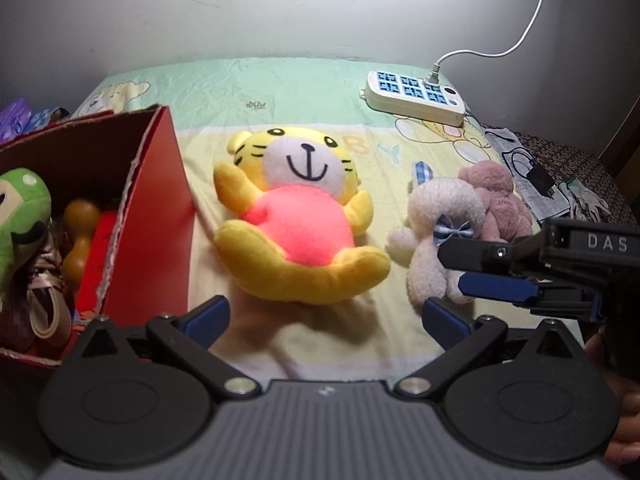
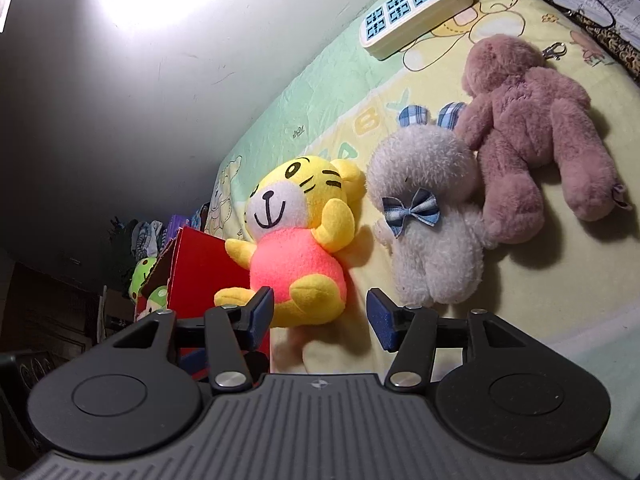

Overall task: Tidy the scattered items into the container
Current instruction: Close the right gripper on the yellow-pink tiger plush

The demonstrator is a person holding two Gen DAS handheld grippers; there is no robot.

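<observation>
A yellow tiger plush (image 1: 296,220) (image 2: 296,248) in a pink shirt lies face up on the bed sheet, just right of the red cardboard box (image 1: 156,200) (image 2: 200,268). To its right lie a white bunny plush (image 1: 436,232) (image 2: 428,232) with a blue bow and a pink bear plush (image 1: 500,200) (image 2: 532,132). My left gripper (image 1: 326,318) hovers open just short of the tiger's feet, holding nothing. My right gripper (image 2: 320,316) (image 1: 452,270) is open near the tiger's foot and the bunny, and its pads press on nothing. The box holds a green plush (image 1: 20,216) and a brown gourd-shaped toy (image 1: 80,236).
A white power strip (image 1: 416,94) (image 2: 416,12) with its plugged cable lies at the far right of the sheet, near the wall. Papers with a black charger (image 1: 536,176) and a glove sit beyond the bed's right edge. A hand (image 1: 624,420) shows at lower right.
</observation>
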